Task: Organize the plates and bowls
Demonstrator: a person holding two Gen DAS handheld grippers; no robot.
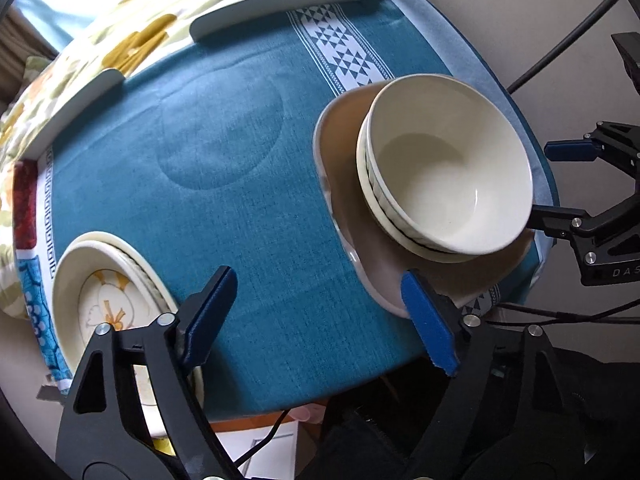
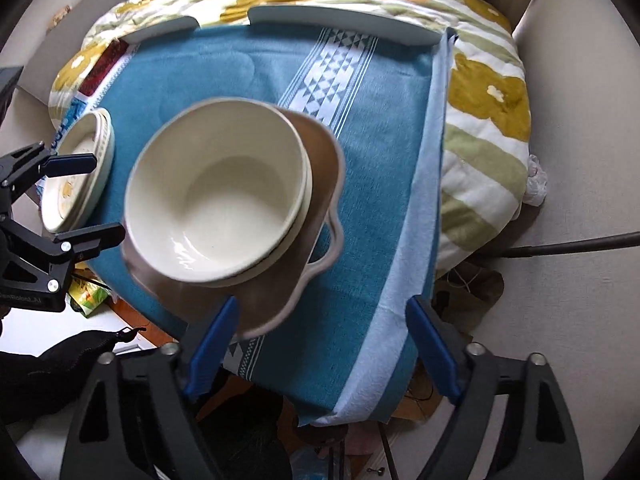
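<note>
Two cream bowls (image 1: 448,176) sit nested on a brown wavy-rimmed plate (image 1: 352,176) at the right of the blue-clothed table (image 1: 240,200); they also show in the right wrist view as bowls (image 2: 216,200) on the plate (image 2: 320,184). A stack of cream plates with a flower pattern (image 1: 104,292) lies at the left, also seen in the right wrist view (image 2: 76,176). My left gripper (image 1: 320,312) is open and empty, its right finger by the brown plate's rim. My right gripper (image 2: 324,340) is open and empty, just in front of the brown plate.
A floral quilt (image 2: 480,92) surrounds the table. Two pale flat pieces (image 1: 288,4) lie along the cloth's far edge. Cables (image 1: 560,40) and clutter lie on the floor beside the table. My right gripper shows at the right of the left wrist view (image 1: 560,184).
</note>
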